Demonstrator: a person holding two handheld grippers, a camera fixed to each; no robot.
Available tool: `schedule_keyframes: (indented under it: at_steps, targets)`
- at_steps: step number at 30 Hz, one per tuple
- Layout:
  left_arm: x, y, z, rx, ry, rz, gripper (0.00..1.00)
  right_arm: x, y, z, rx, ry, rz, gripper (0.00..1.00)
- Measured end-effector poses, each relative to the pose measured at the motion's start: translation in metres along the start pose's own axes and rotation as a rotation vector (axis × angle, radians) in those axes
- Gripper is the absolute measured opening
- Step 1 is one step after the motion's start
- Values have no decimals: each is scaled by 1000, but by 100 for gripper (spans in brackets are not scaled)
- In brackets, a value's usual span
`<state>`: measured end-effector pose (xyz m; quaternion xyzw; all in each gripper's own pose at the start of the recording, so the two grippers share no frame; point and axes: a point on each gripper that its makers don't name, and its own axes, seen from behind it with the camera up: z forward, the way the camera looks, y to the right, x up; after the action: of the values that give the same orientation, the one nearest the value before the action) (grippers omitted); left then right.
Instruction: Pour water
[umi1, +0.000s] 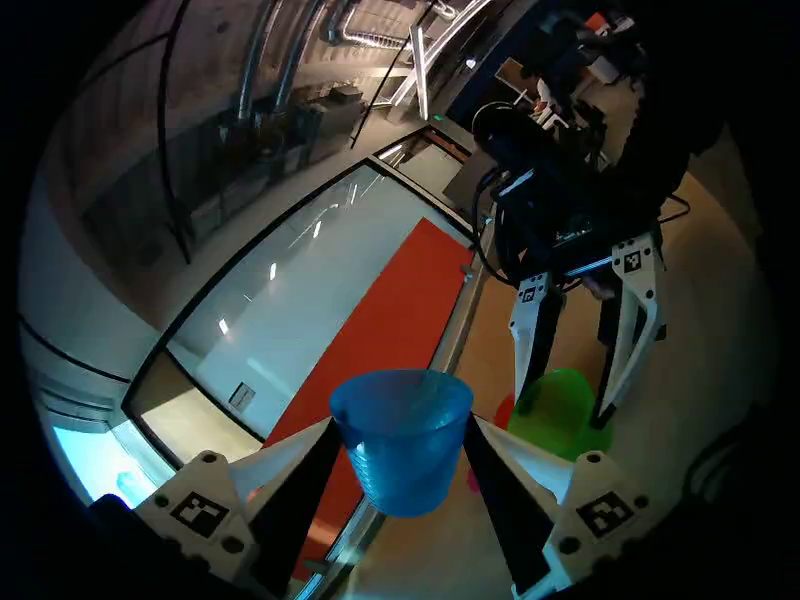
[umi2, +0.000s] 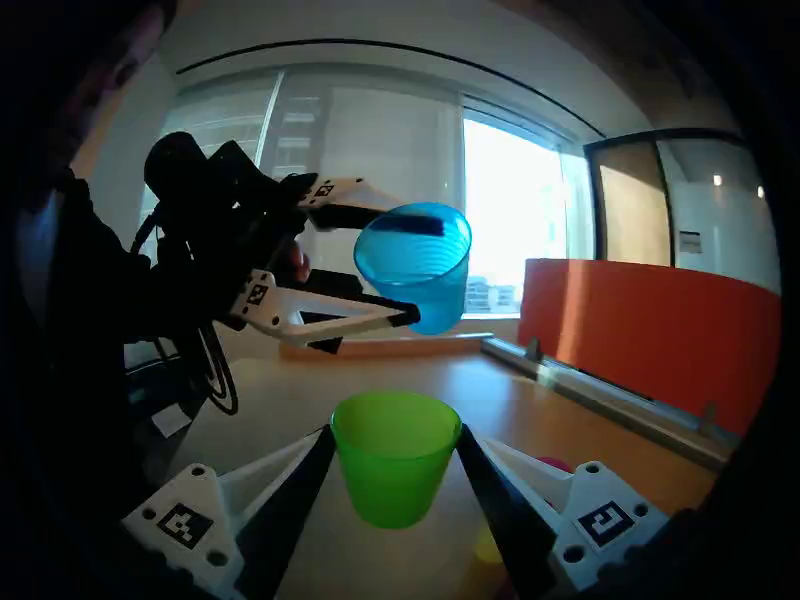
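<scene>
Left tongs: clenched on the blue cup, one finger pressed to each side; in the right gripper view they hold it up high, so its mouth can tip down toward the other cup.
Worktop: pale wood, with a metal rail along its far edge.
Orange panel: stands behind that rail.
Right tongs: grasping the green cup from both sides, likely to keep it steady as the receiver.
Blue cup, place: in the air over the worktop, above and beyond the green cup, well apart from it.
Blue cup, look: see-through blue plastic, tapered, faintly ribbed low on the wall, tilted with its open mouth turned toward the green cup. I cannot tell whether water is inside.
Green cup, place: upright over the worktop, near the railed edge; resting or lifted, I cannot tell.
Green cup, look: see-through lime plastic, tapered, mouth up.
</scene>
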<state>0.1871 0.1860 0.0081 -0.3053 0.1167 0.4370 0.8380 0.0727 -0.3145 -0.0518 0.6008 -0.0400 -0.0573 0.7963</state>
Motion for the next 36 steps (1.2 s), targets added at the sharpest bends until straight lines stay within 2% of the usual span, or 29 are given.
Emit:
schedule_keyframes:
  at_steps: [36]
  targets:
    - [7, 7, 5, -12, 3, 97, 84, 0, 1, 0, -2, -4, -7, 91]
